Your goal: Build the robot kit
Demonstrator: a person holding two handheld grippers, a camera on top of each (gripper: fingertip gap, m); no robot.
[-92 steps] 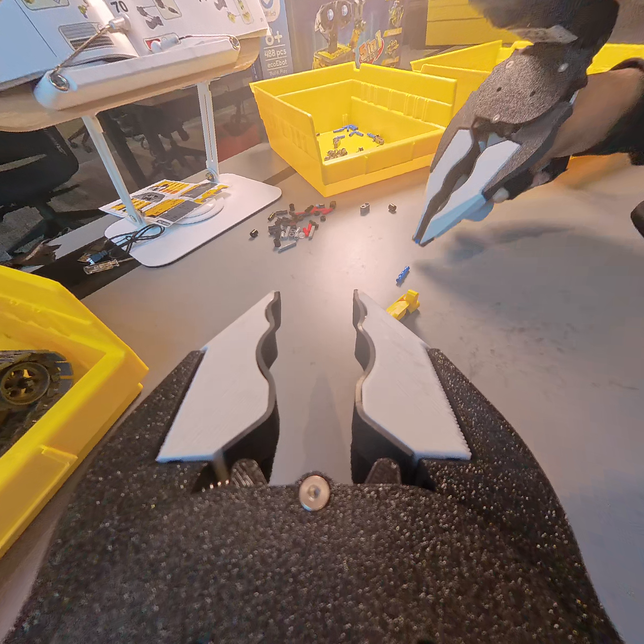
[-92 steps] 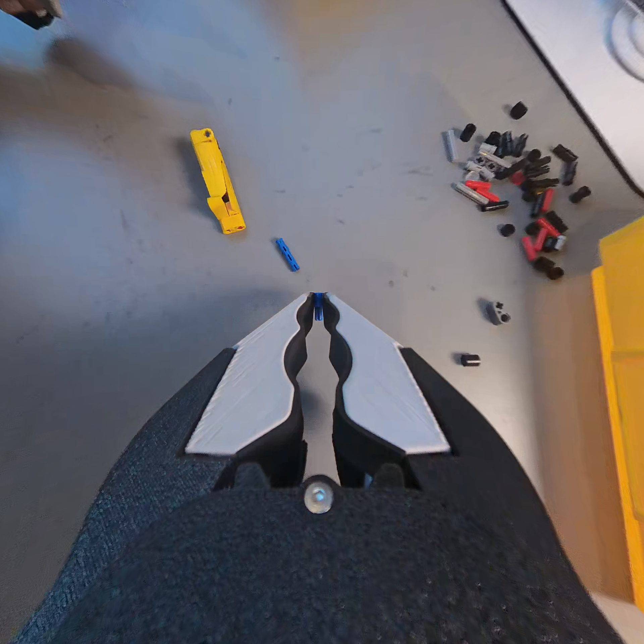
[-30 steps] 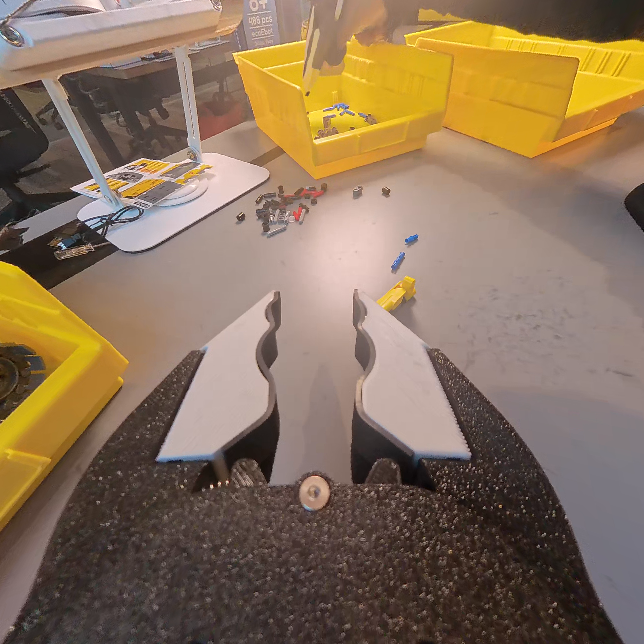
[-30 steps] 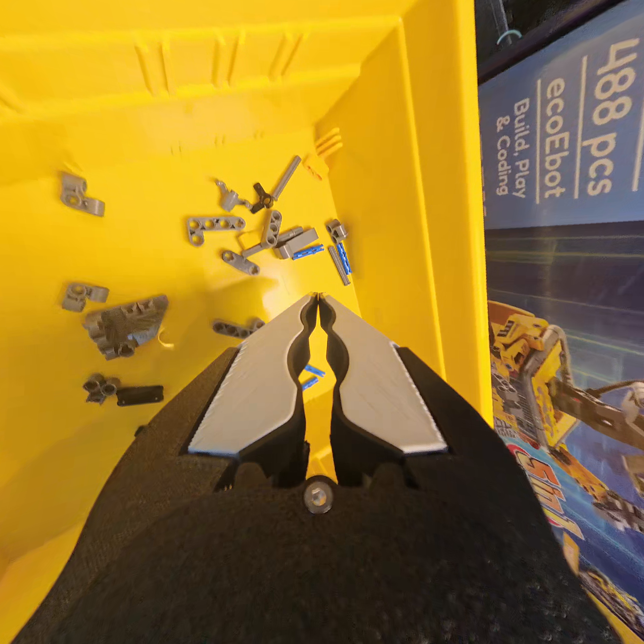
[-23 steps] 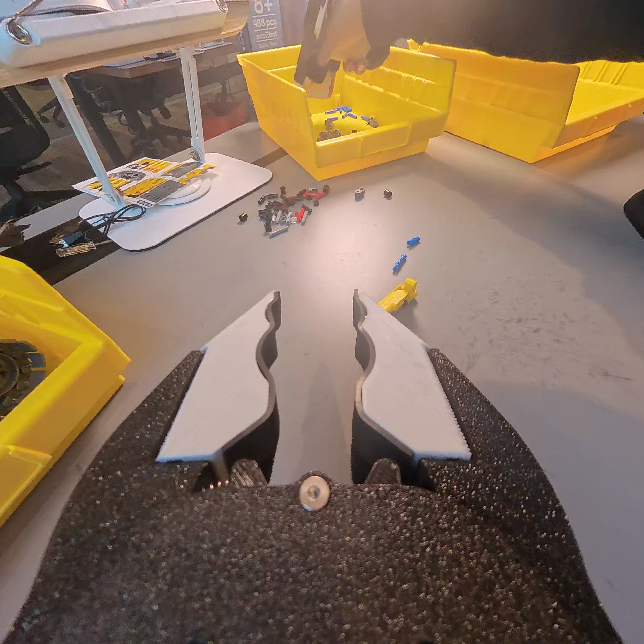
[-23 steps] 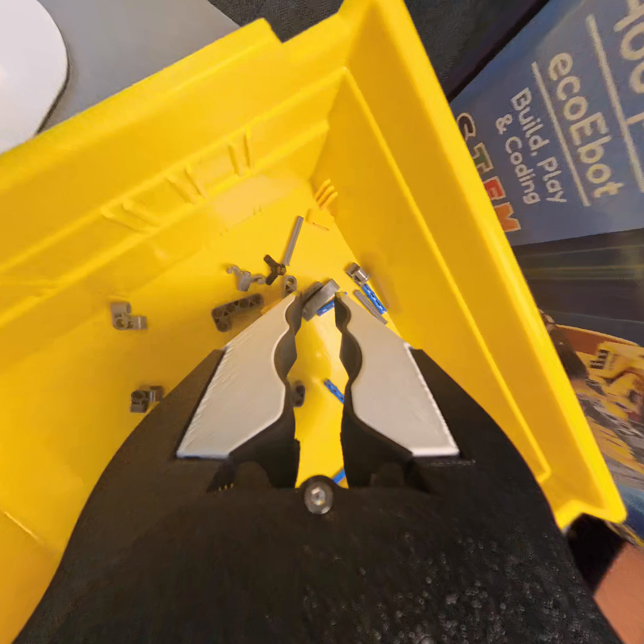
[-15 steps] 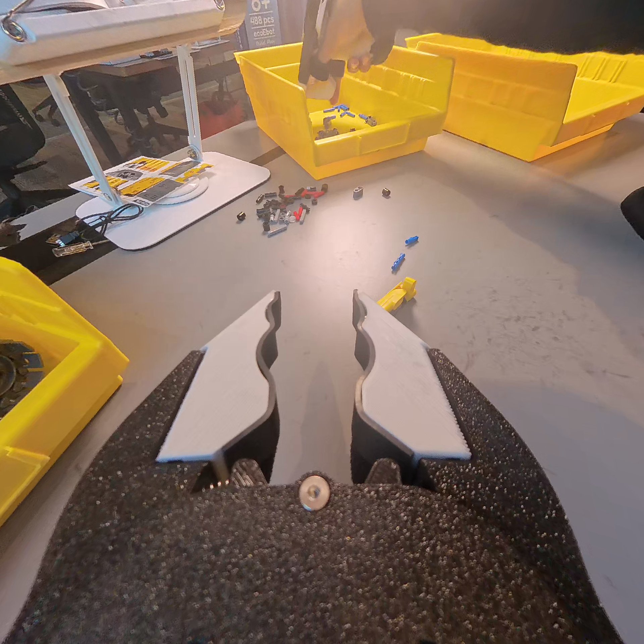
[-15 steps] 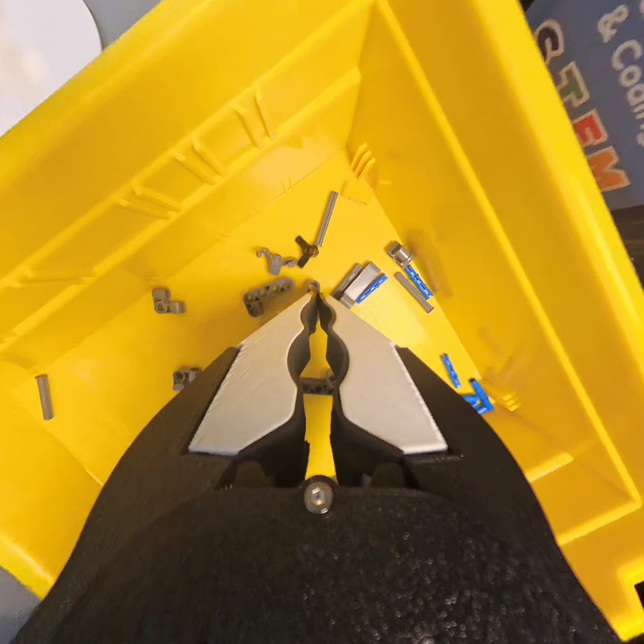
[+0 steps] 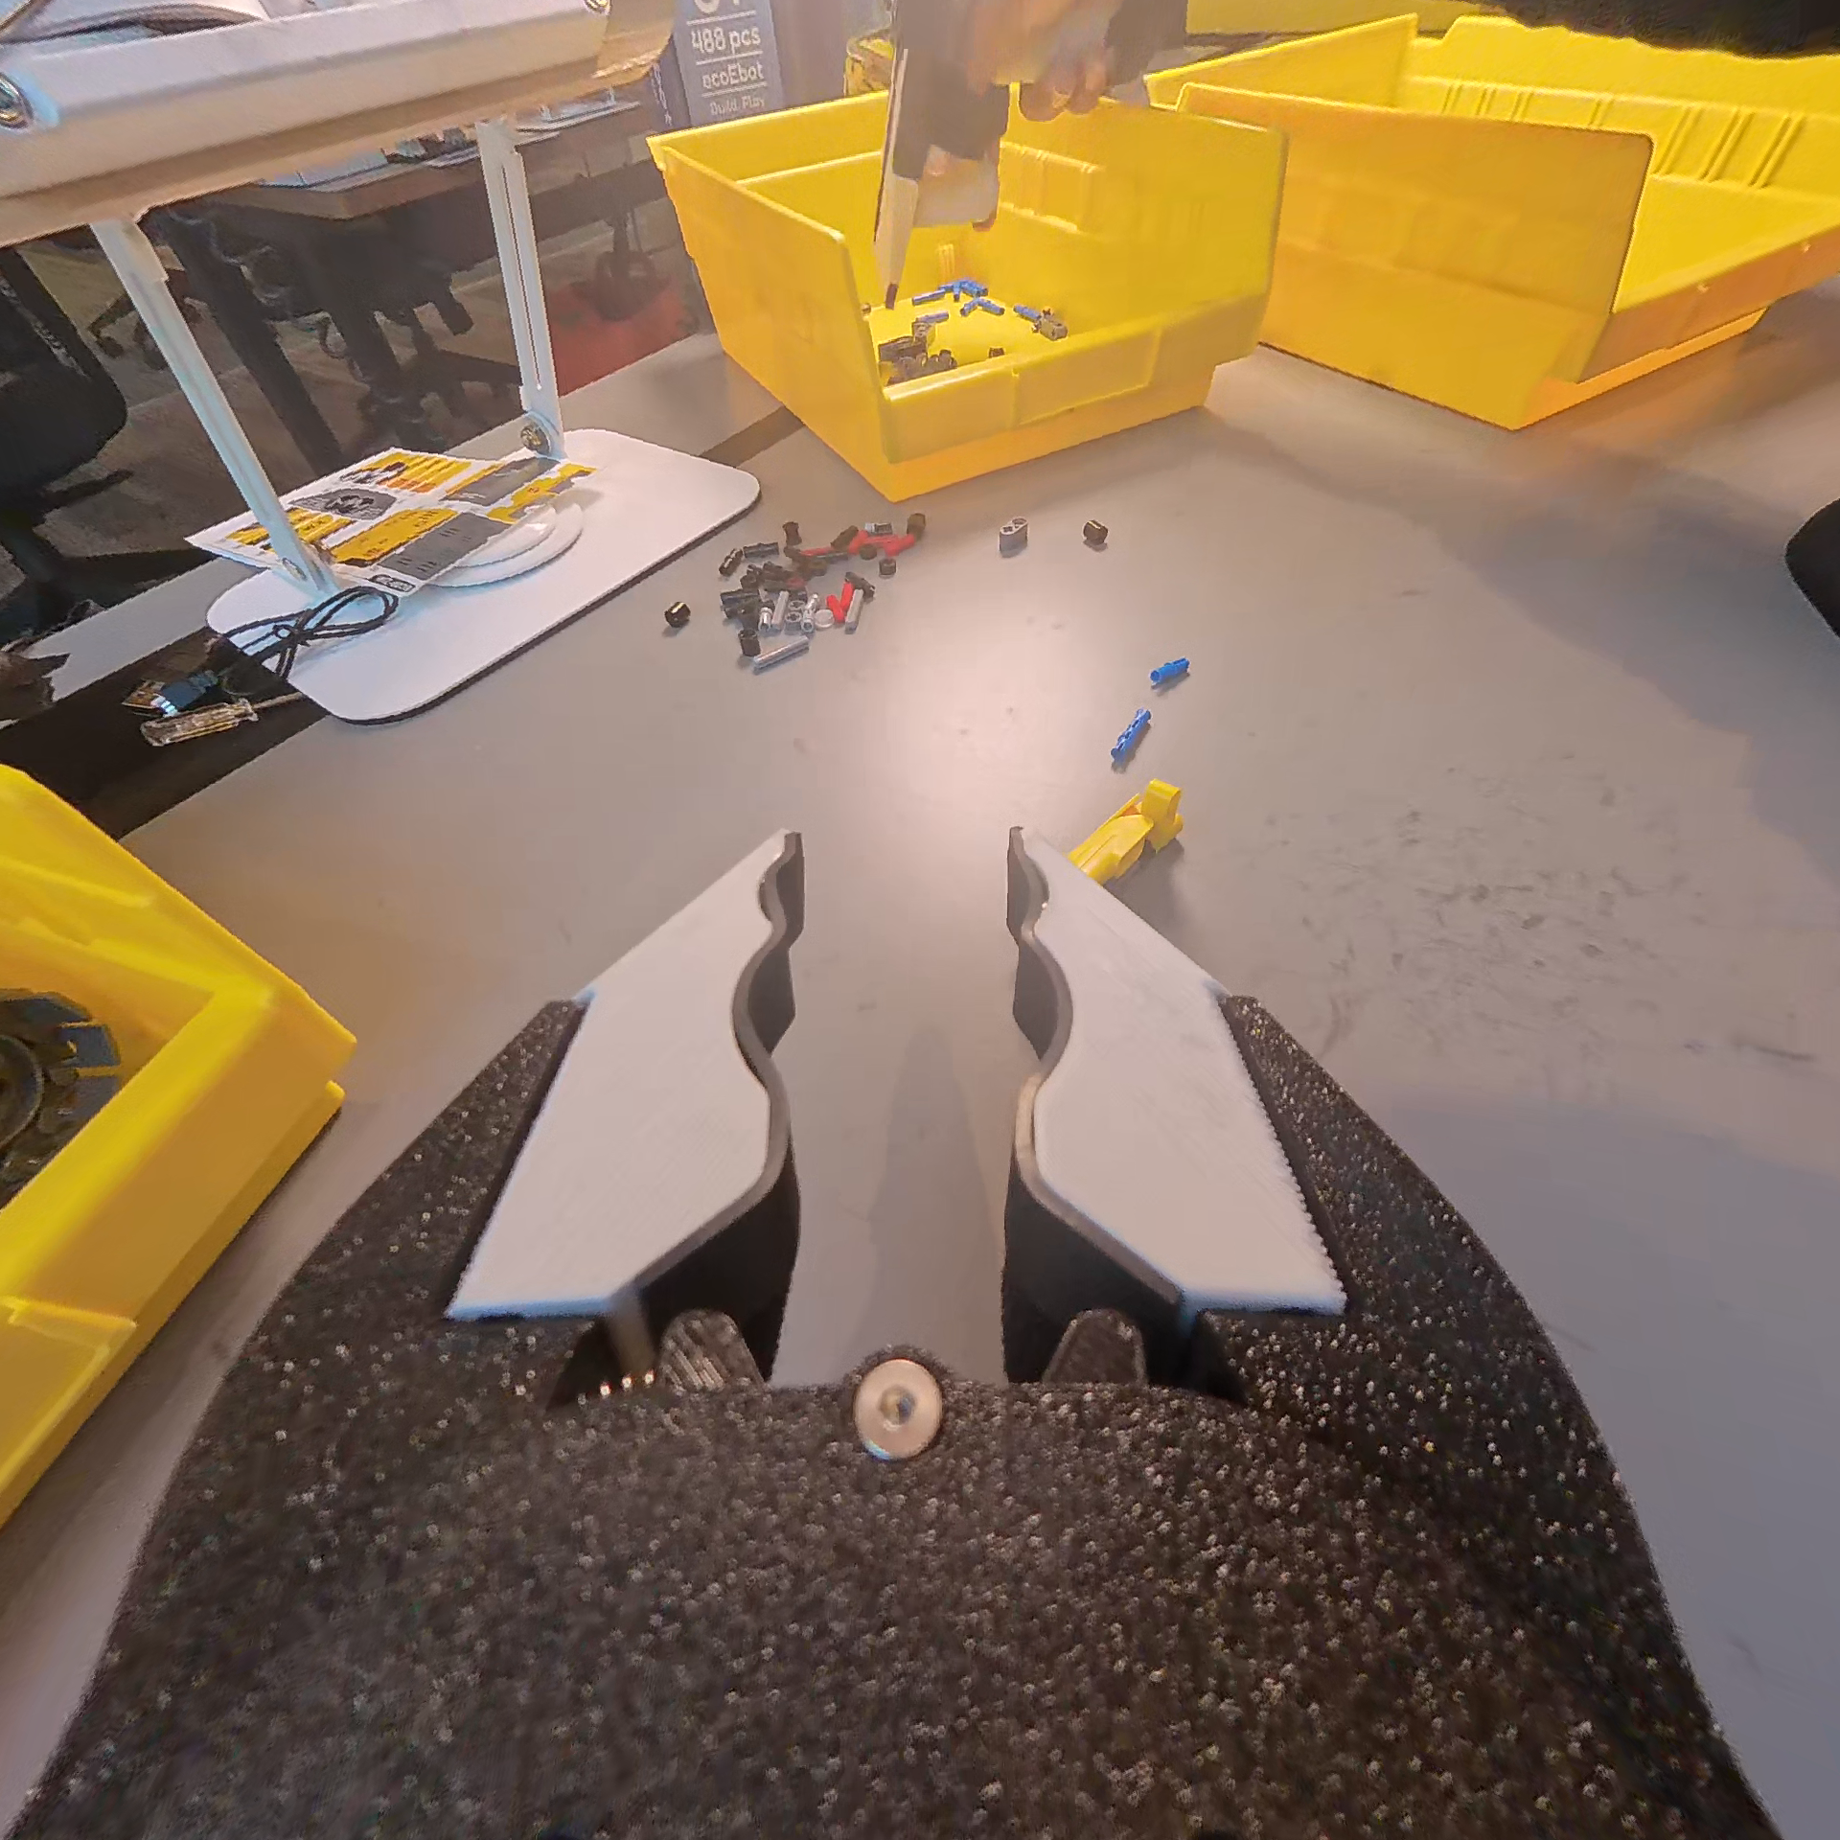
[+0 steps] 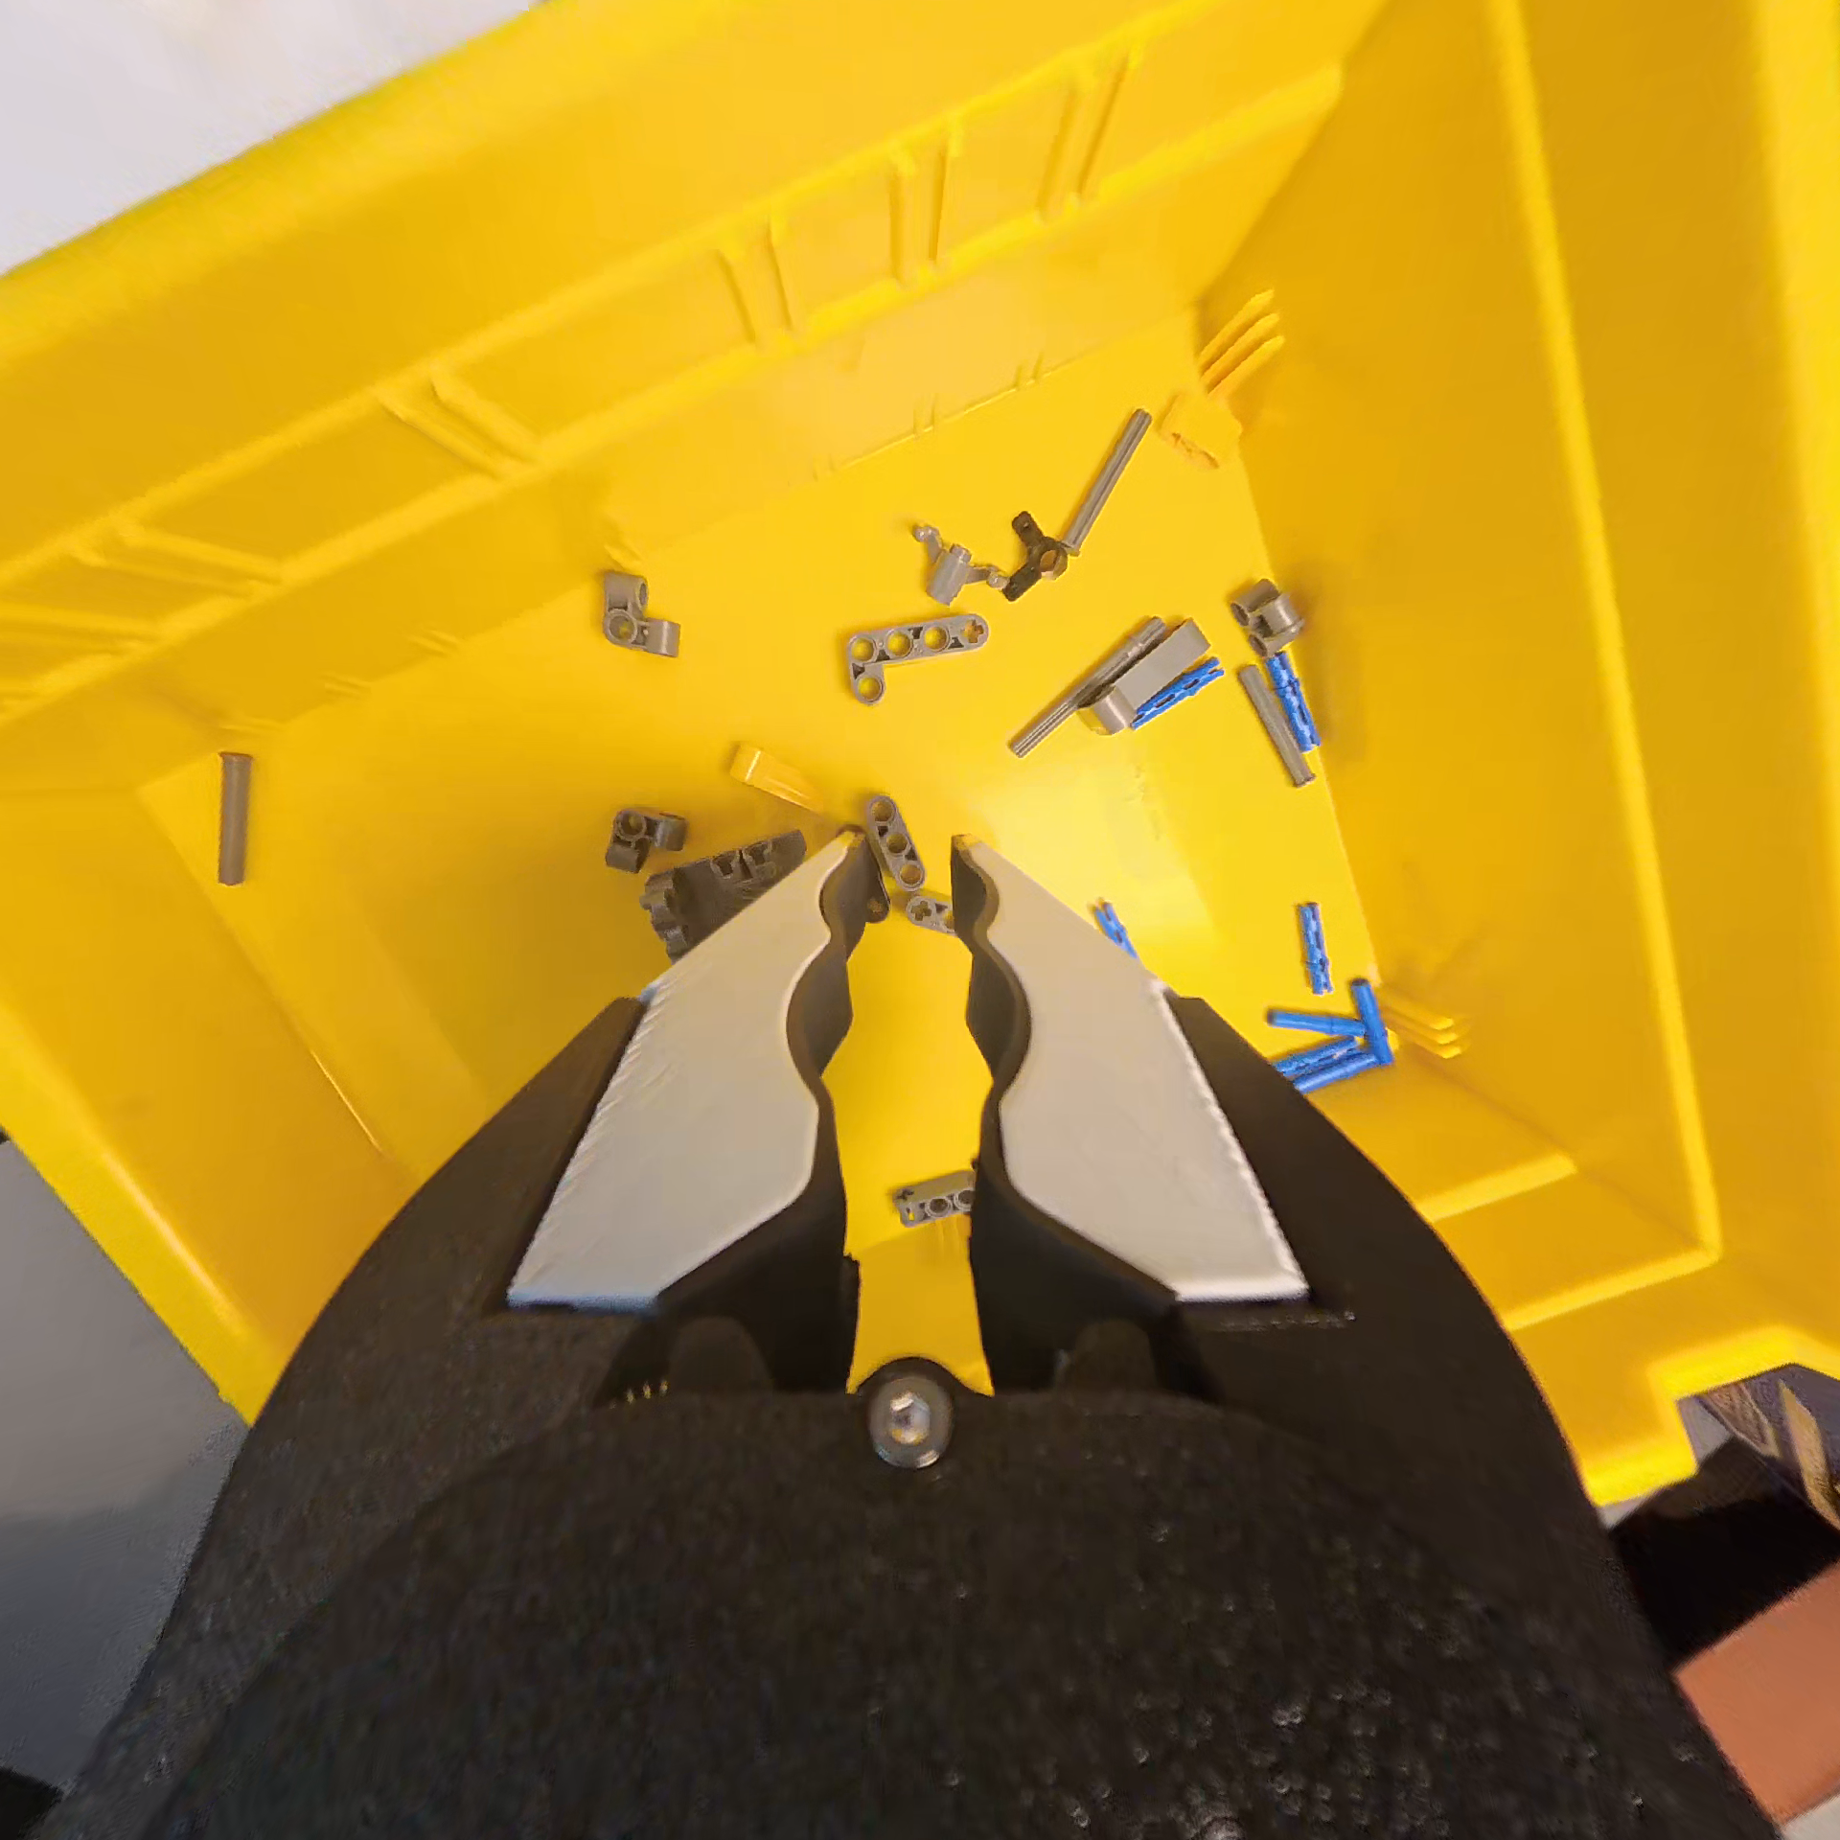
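Grey tabletop (image 9: pixel 1394 996) strewn with small building parts, yellow bins around it.
A short grey beam (image 10: pixel 893 841) lies in the yellow bin (image 10: pixel 1494 498) just at the parted, empty tips of the right gripper (image 10: pixel 904 841), which points steeply down into it; blue pins (image 10: pixel 1324 1035) sit to its right; the left gripper (image 9: pixel 904 851) hovers low over the table, fingers apart and empty, a yellow piece (image 9: pixel 1130 818) just beside its right tip.

Bright, soft shadows, fisheye edges, perhaps slight blur
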